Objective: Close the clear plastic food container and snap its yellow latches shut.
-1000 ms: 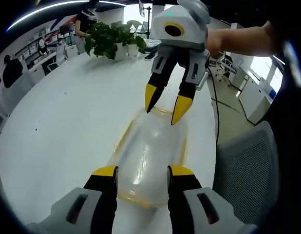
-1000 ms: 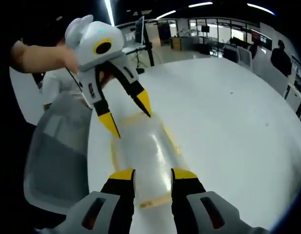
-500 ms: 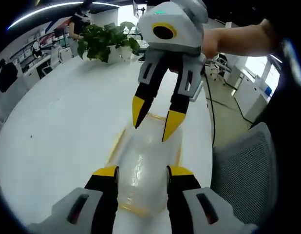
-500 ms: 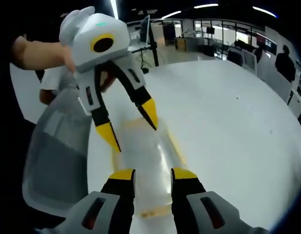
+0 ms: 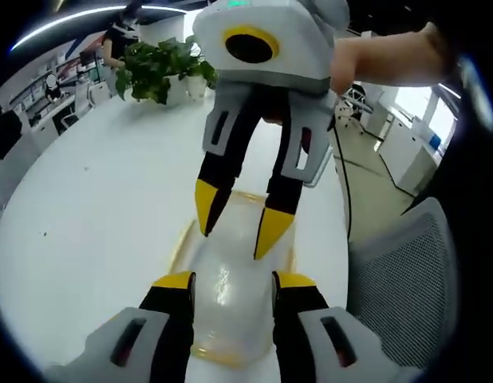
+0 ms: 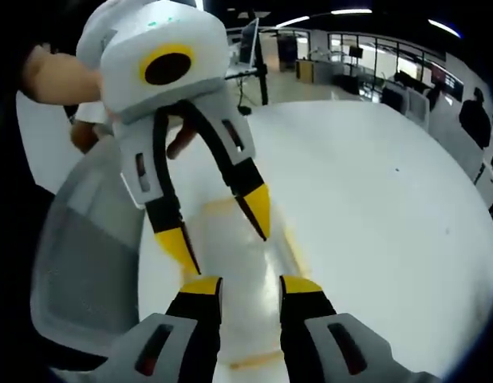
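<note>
The clear plastic food container (image 5: pixel 230 315) lies lengthwise on the white table (image 5: pixel 95 199), its lid resting on top and a yellow latch (image 5: pixel 181 239) along its side. My left gripper (image 5: pixel 234 281) stands open, its jaws straddling one end of the lid. My right gripper (image 5: pixel 238 225) comes from the far side, open, with its yellow tips just above the lid's other half. In the right gripper view the container (image 6: pixel 245 267) runs between the open jaws of the right gripper (image 6: pixel 250 286), and the left gripper (image 6: pixel 218 231) hangs open over it. A yellow latch (image 6: pixel 254 361) shows at the near end.
A grey mesh chair (image 5: pixel 406 271) stands at the table's edge beside the container, also in the right gripper view as the chair (image 6: pixel 87 271). A potted plant (image 5: pixel 159 68) sits at the table's far end. People stand at desks in the background. A hand (image 5: pixel 382 60) holds the right gripper.
Both grippers have drawn closer together over the container, each looming larger in the other's view. The container has stayed in place on the table.
</note>
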Tool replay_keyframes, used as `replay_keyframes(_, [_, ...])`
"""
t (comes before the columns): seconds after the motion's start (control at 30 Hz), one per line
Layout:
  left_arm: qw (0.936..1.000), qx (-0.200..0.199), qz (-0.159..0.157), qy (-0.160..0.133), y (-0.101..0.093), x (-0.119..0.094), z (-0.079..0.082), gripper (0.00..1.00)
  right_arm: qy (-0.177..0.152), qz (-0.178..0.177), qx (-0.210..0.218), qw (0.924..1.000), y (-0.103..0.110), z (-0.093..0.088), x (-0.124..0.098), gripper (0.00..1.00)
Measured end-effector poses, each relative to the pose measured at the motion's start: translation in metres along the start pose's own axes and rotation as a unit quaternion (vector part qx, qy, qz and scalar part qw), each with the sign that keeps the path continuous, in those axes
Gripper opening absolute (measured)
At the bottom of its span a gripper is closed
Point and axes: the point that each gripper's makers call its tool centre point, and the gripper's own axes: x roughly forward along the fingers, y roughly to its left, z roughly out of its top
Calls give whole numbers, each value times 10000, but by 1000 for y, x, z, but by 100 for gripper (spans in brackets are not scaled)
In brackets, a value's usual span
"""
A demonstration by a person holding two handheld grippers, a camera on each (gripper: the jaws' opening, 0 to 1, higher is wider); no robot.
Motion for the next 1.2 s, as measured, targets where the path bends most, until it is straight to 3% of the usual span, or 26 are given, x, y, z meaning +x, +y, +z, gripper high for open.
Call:
replay_keyframes(0.27, [9997, 80, -90, 210, -6, 5, -9, 36, -3, -36, -30, 10000, -4, 2, 2, 26])
replay_keyframes(0.63, [9992, 302, -117, 244, -11, 5, -8, 43, 4, -174, -123, 9998, -17, 7, 2, 28])
replay_keyframes(0.93, [9980, 538, 10, 344, -13, 6, -9, 44, 202, -74, -220, 9995, -24, 2, 8, 29])
replay_keyframes(1.2, [9984, 436, 107, 350, -14, 5, -9, 45, 369, 72, -266, 9989, -27, 0, 10, 33])
